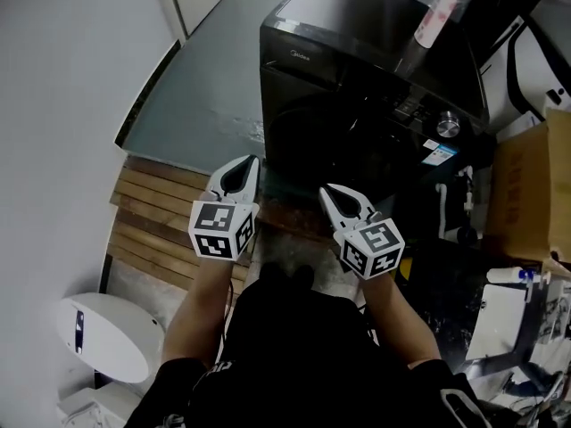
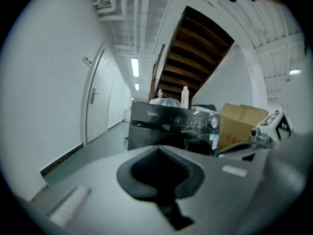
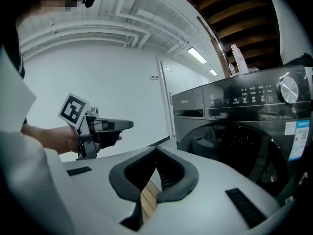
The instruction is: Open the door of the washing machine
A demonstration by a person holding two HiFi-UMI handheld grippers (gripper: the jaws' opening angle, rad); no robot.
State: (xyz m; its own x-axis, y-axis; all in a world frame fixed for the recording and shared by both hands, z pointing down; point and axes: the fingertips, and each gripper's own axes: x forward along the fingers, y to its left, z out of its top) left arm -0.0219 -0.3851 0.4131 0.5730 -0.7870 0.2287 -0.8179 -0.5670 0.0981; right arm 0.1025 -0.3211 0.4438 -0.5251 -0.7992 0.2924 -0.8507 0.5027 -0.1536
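Observation:
The black front-loading washing machine (image 1: 357,78) stands ahead on the grey floor, its round dark door (image 1: 326,141) closed. Both grippers hover side by side just short of it, touching nothing. My left gripper (image 1: 241,169) is shut and empty, off the machine's lower left corner. My right gripper (image 1: 335,194) is also shut and empty, below the door. In the right gripper view the door (image 3: 239,151) fills the right side under the control panel (image 3: 254,97), with the left gripper (image 3: 128,125) at the left. In the left gripper view the machine (image 2: 171,126) is farther off, straight ahead.
A wooden slat platform (image 1: 152,221) lies under me, with a white round unit (image 1: 103,333) at the lower left. A cardboard box (image 1: 526,194) and clutter crowd the machine's right side. Bottles (image 1: 437,12) stand on top of the machine. A white wall with a door (image 2: 95,111) runs along the left.

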